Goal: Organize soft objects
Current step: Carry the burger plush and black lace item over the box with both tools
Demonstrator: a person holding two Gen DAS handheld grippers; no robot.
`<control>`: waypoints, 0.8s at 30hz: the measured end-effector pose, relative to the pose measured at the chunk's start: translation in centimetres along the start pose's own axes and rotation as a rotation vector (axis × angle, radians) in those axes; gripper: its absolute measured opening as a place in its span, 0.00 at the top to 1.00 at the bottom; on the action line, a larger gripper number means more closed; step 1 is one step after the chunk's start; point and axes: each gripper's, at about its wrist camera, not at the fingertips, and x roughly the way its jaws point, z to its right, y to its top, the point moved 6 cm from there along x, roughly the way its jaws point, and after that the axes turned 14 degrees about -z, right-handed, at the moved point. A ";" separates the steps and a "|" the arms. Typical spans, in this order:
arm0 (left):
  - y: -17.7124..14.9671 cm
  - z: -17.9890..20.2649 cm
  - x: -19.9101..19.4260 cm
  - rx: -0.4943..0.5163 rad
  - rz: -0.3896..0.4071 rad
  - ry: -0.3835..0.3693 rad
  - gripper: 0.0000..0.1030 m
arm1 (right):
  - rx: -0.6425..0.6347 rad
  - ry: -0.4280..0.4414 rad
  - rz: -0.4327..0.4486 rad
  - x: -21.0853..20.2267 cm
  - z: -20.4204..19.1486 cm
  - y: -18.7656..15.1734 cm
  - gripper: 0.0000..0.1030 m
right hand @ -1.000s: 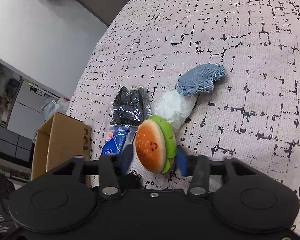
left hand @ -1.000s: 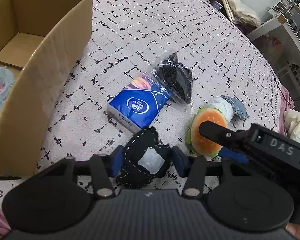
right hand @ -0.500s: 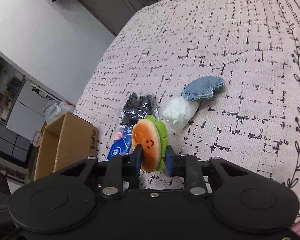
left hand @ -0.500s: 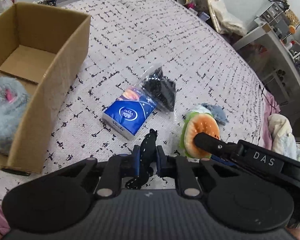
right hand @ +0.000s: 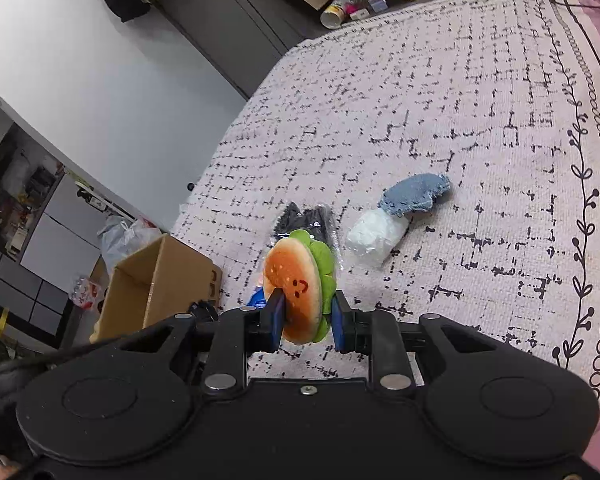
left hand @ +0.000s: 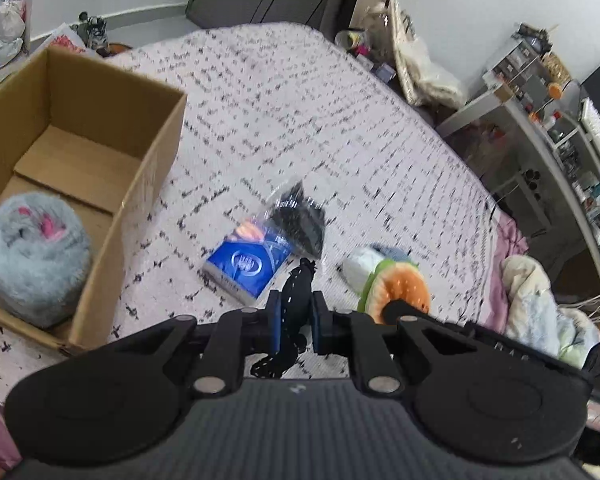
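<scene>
While both grippers sit above the bedspread (right hand: 440, 92), each one pinches a soft item. In the left wrist view, the left gripper (left hand: 296, 322) has its jaws pressed together on a black pouch (left hand: 294, 300) with white stitching; the pouch stands on edge between the blue pads (left hand: 275, 320), with one end sticking up past the fingertips and the other hanging below them. In the right wrist view, the right gripper (right hand: 305, 318) has its jaws clamped on a burger plush (right hand: 296, 284), held on edge so that the orange bun with its small face turns left and the green frill turns right. On the bedspread beyond the left gripper lie a blue tissue pack (left hand: 246, 266) and, touching its far corner, a clear bag (left hand: 300, 216) of dark items. A white wad (right hand: 374, 236) lies right of the bag, with a denim scrap (right hand: 416, 194) resting against its far end. An open box (left hand: 80, 168) stands on the bedspread at the left of the left wrist view, well apart from the tissue pack, and a grey furry toy (left hand: 32, 264) sits inside its near end. The right gripper's arm is visible at the lower right of the left wrist view, with the burger plush at its tip.
</scene>
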 end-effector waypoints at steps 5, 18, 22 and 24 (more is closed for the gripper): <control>0.8 -0.1 -2.2 0.008 0.063 -0.006 0.87 | -0.038 0.016 0.027 -1.2 -1.4 -0.4 0.77; 3.4 -2.7 -5.6 -0.022 0.119 -0.031 0.87 | -0.114 0.042 0.073 -2.3 -6.6 0.2 0.77; 4.1 -4.2 -6.6 -0.041 0.138 -0.025 0.87 | -0.132 0.057 0.079 -2.0 -8.5 0.3 0.77; 4.4 -4.9 -7.1 -0.056 0.139 -0.031 0.87 | -0.134 0.066 0.077 -1.7 -9.3 0.3 0.77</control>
